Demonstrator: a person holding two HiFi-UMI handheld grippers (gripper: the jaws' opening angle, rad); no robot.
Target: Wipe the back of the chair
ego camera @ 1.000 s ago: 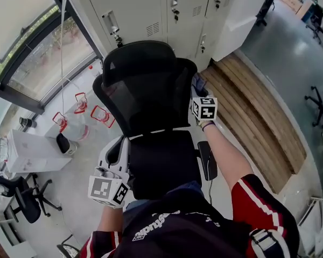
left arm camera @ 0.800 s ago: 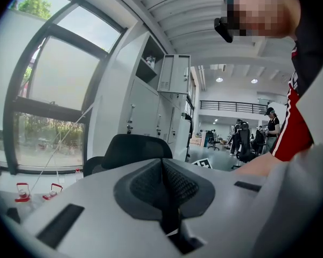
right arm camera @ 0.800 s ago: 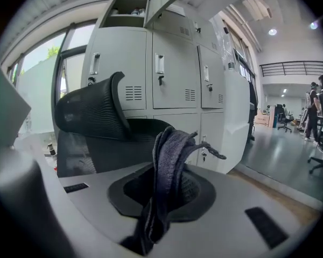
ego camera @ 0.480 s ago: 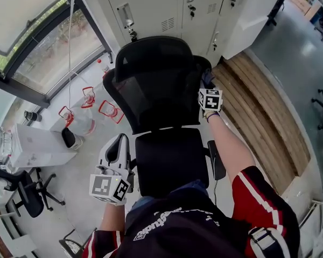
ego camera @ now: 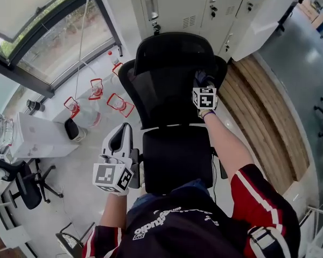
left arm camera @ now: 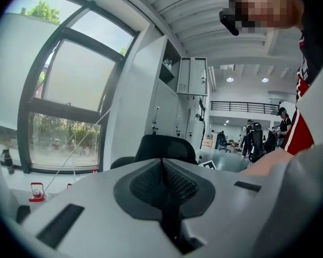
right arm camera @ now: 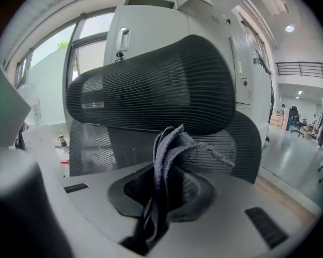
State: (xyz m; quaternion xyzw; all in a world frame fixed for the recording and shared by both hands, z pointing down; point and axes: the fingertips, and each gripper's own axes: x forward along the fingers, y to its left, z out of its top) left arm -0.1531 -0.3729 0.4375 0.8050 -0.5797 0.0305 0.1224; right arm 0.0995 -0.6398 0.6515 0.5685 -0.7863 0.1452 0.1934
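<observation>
Chair back (ego camera: 169,85) upright; cloth (right arm camera: 167,155) vertical

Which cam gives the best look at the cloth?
Right gripper view: the cloth fills the centre, pinched in the right gripper, near the chair back. Head view shows only a scrap beyond that gripper; left gripper view, none.

L gripper (ego camera: 121,133) closed, R gripper (ego camera: 201,81) clamping cloth (right arm camera: 169,157), arm extended

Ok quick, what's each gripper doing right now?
Left gripper: closed, holding nothing.
Right gripper: closed on a crumpled grey-blue cloth.
</observation>
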